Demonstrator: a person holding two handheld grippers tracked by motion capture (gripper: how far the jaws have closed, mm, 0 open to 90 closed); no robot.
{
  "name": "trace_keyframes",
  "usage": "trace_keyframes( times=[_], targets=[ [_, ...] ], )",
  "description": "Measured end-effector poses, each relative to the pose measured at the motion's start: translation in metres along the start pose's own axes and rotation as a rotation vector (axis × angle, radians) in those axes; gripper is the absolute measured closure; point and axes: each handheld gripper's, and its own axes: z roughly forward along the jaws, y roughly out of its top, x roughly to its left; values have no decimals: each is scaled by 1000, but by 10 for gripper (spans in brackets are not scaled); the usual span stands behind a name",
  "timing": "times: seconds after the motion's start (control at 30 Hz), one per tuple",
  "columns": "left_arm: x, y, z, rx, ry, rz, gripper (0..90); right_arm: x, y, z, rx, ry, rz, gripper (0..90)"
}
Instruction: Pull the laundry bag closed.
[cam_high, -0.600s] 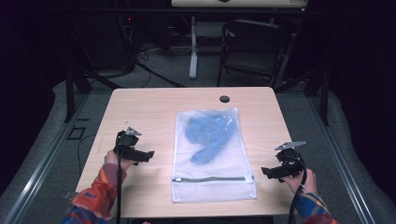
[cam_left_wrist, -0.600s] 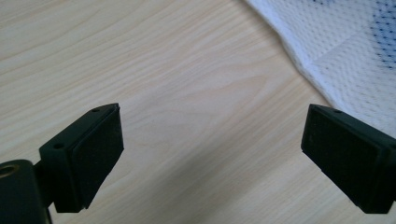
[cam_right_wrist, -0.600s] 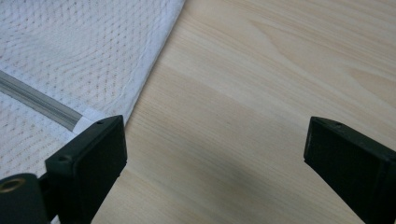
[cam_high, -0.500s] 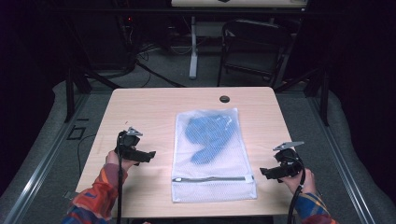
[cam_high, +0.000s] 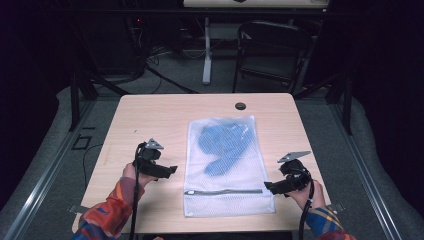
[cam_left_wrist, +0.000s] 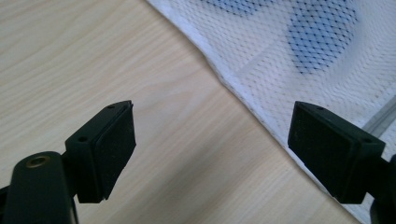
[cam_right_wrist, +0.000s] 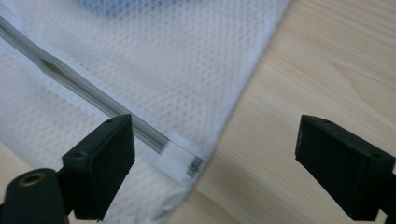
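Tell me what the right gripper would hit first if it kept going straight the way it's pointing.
Probably the white mesh bag: the right gripper, jaws open, points at its edge beside the zipper's end. Depth is unclear, so it might meet the table first.

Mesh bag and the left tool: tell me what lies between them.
Only bare wooden table. In the high view the left tool stands just short of the mesh bag; the left gripper view shows plain wood between its open jaws and the bag's edge.

A light wooden table (cam_high: 150, 120) stands on grey carpet (cam_high: 45, 165); a small dark round cap (cam_high: 240, 106) sits near its far edge; behind, a black folding chair (cam_high: 272, 50) and tangled floor cables (cam_high: 160, 60).
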Motion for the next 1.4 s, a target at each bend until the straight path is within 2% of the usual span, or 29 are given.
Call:
trace_keyframes(
  times=[0.03, 0.1, 0.17, 0.27, 0.33, 0.37, 0.47, 0.5, 0.53, 0.6, 0.63, 0.67, 0.7, 0.73, 0.8, 0.83, 0.87, 0.9, 0.97, 1.0, 1.1, 1.13, 1.4],
  targets=[
    [-4, -1, 2, 8, -17, 11, 159, 7, 6, 1, -13, 27, -4, 137],
    [-6, -1, 3, 10, -30, 17, 166, 11, 8, 2, -24, 45, -2, 141],
    [-9, -2, 6, 22, -53, 33, 234, 23, 14, 6, -25, 73, -12, 168],
    [-12, -1, 9, 37, -72, 47, 296, 30, 17, 8, -19, 86, -30, 197],
    [-14, -1, 12, 47, -90, 59, 341, 40, 23, 12, -22, 110, -42, 229],
    [-15, -1, 13, 48, -96, 60, 341, 40, 23, 12, -22, 110, -42, 229],
    [-17, -3, 16, 64, -117, 67, 410, 52, 30, 18, -7, 134, -75, 268],
    [-18, -4, 17, 64, -128, 58, 450, 60, 34, 23, -12, 151, -82, 280],
    [-18, -3, 17, 67, -151, 72, 476, 64, 36, 25, -3, 161, -91, 289],
    [-19, -3, 18, 69, -156, 79, 511, 73, 40, 31, 9, 179, -119, 301],
    [-20, -3, 19, 67, -167, 78, 511, 73, 40, 31, 9, 179, -119, 301],
    [-22, -3, 21, 80, -181, 94, 554, 83, 44, 36, 12, 200, -139, 323],
    [-22, -3, 21, 80, -181, 94, 575, 83, 44, 36, 12, 200, -139, 323],
    [-23, -4, 23, 89, -197, 100, 592, 92, 47, 41, 17, 219, -159, 352],
    [-23, -5, 23, 94, -204, 103, 616, 96, 49, 44, 19, 226, -173, 362],
    [-23, -6, 24, 99, -221, 102, 654, 103, 53, 50, 28, 235, -190, 406],
    [-23, -6, 24, 99, -221, 102, 675, 103, 53, 50, 28, 235, -190, 406],
    [-24, -6, 26, 112, -236, 102, 701, 111, 56, 55, 29, 245, -202, 464],
    [-25, -7, 26, 121, -243, 99, 717, 115, 58, 58, 33, 252, -210, 473],
    [-25, -7, 27, 130, -252, 101, 748, 121, 62, 62, 37, 253, -235, 538],
    [-28, -7, 29, 153, -277, 110, 769, 127, 65, 68, 42, 269, -237, 553],
    [-29, -7, 30, 159, -279, 114, 802, 133, 68, 74, 45, 286, -261, 571],
    [-32, -8, 37, 203, -301, 124, 875, 148, 76, 90, 58, 329, -288, 641]
  ],
)
